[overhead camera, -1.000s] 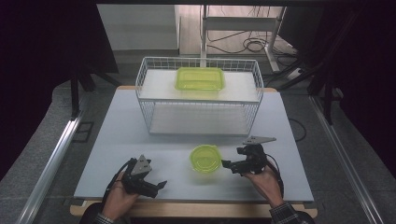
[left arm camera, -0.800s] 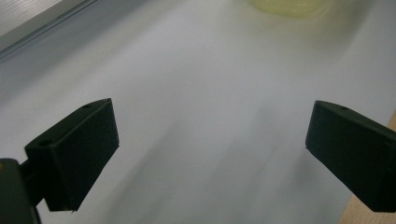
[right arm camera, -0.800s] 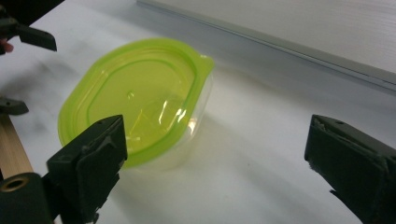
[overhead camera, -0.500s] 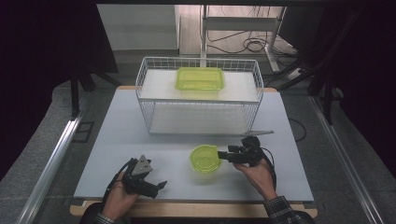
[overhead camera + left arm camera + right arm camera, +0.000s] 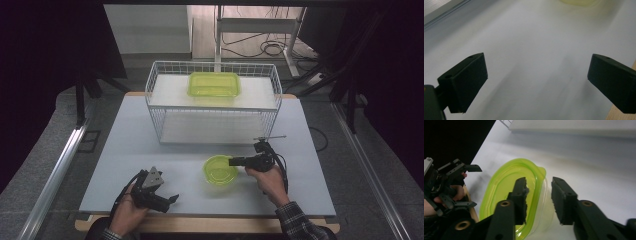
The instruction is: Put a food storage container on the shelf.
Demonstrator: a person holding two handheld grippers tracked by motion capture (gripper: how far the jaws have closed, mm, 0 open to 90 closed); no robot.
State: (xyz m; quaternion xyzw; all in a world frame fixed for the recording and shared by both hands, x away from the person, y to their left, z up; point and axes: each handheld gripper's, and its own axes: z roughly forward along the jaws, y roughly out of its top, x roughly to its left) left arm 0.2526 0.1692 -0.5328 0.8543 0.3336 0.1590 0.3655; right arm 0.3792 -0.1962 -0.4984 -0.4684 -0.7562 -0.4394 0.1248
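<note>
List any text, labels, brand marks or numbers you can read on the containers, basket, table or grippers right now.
None can be read. The green bowl, the green tray, the wire basket, the table, the left gripper and the right gripper carry no visible lettering or numbers in any view.

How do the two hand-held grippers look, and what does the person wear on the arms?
Both grippers are black. The left gripper carries a grey three-cornered plate on top, and its jaws end in blocky black pads. The right gripper trails a black cable; round metal rivets mark its jaw arms. The right forearm wears a dark checked sleeve.
</note>
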